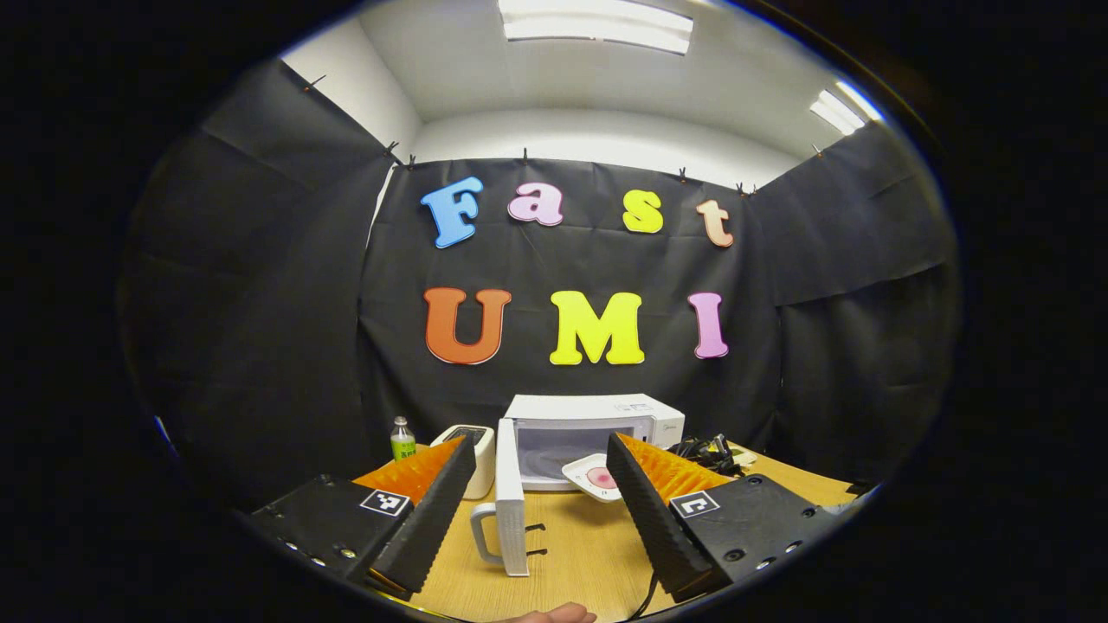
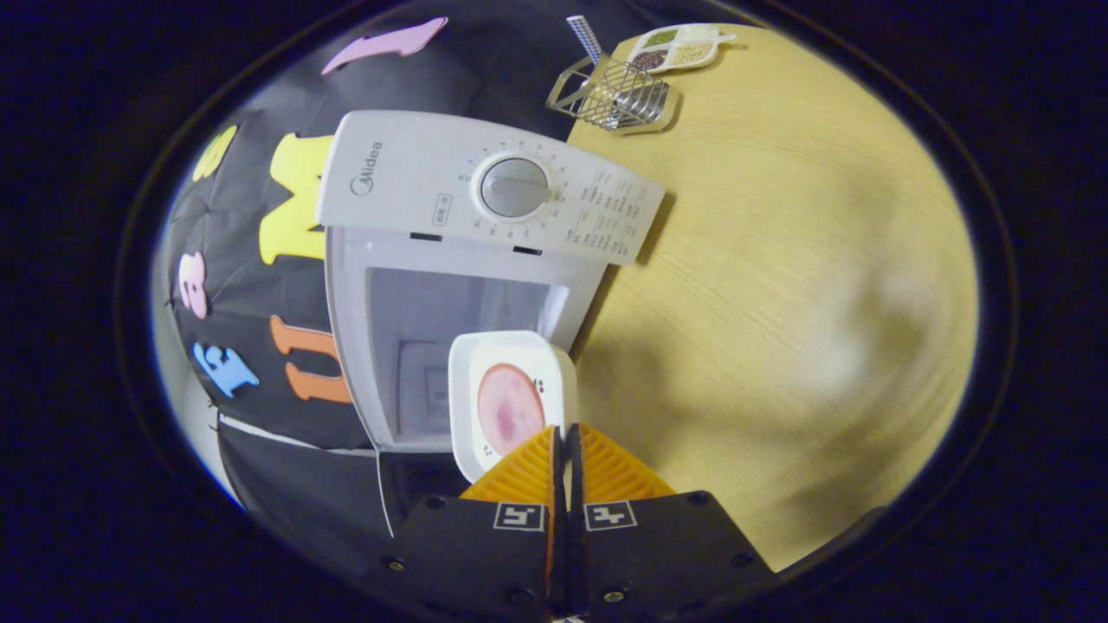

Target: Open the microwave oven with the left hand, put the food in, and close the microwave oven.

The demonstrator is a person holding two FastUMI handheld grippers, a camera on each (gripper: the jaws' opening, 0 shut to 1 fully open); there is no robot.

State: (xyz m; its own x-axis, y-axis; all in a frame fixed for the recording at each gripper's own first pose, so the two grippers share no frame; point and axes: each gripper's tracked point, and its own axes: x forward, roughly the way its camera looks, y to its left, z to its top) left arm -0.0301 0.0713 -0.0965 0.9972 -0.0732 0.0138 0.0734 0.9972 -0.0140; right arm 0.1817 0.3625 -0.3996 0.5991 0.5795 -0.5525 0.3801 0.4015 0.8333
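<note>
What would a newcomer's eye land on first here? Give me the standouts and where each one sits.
First, the white box-shaped microwave oven at the back of the pale wooden table, its white door swung wide open toward the left gripper, whose fingers are spread apart. Next, the white square plate with a round pink slice of food, pinched at its rim by the right gripper just in front of the oven's open cavity.

One microwave [image 1: 593, 437], one plate [image 2: 511, 398], one bottle [image 1: 402, 439], one rack [image 2: 616, 93].
</note>
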